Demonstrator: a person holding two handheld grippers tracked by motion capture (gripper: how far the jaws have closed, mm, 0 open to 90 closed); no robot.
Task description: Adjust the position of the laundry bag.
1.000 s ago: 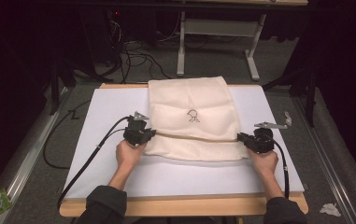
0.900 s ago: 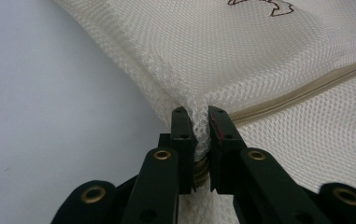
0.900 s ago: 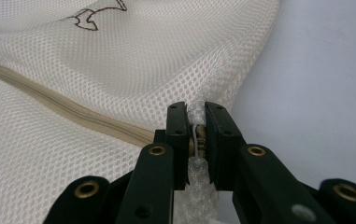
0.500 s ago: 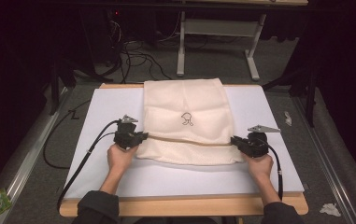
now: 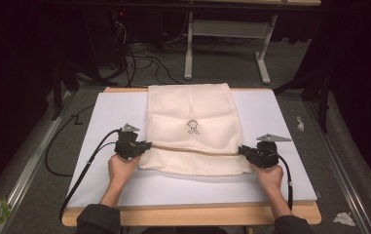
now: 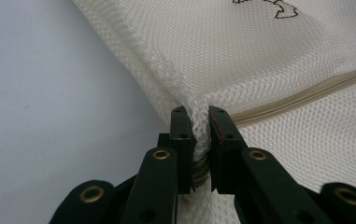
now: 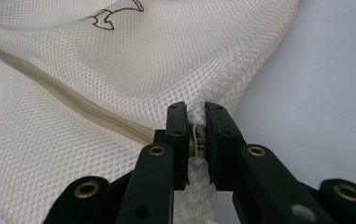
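Cream mesh, a laundry bag (image 5: 193, 129), lies flat across the middle of a white sheet (image 5: 280, 122) covering a wooden table (image 5: 193, 214). From the high view, the bag reaches from the table's far edge toward the person, with a small dark emblem (image 5: 192, 126) near its centre and a tan zipper (image 5: 193, 149) running straight across between the two grippers. The left gripper (image 5: 144, 145) grips the bag's left edge at one end of the zipper; the right gripper (image 5: 244, 150) grips the right edge at the other end. A hand sits behind each (cables trail back toward the person).

The left gripper view adds what the high view cannot: jaws pinched tight on a bunched fold of mesh (image 6: 201, 123), with the zipper (image 6: 306, 95) leading away to the right.

The right gripper view shows its jaws likewise clamped on the mesh edge (image 7: 196, 116), a bit of brass zipper hardware (image 7: 200, 140) caught between them, and the zipper (image 7: 63, 100) leaving leftward.
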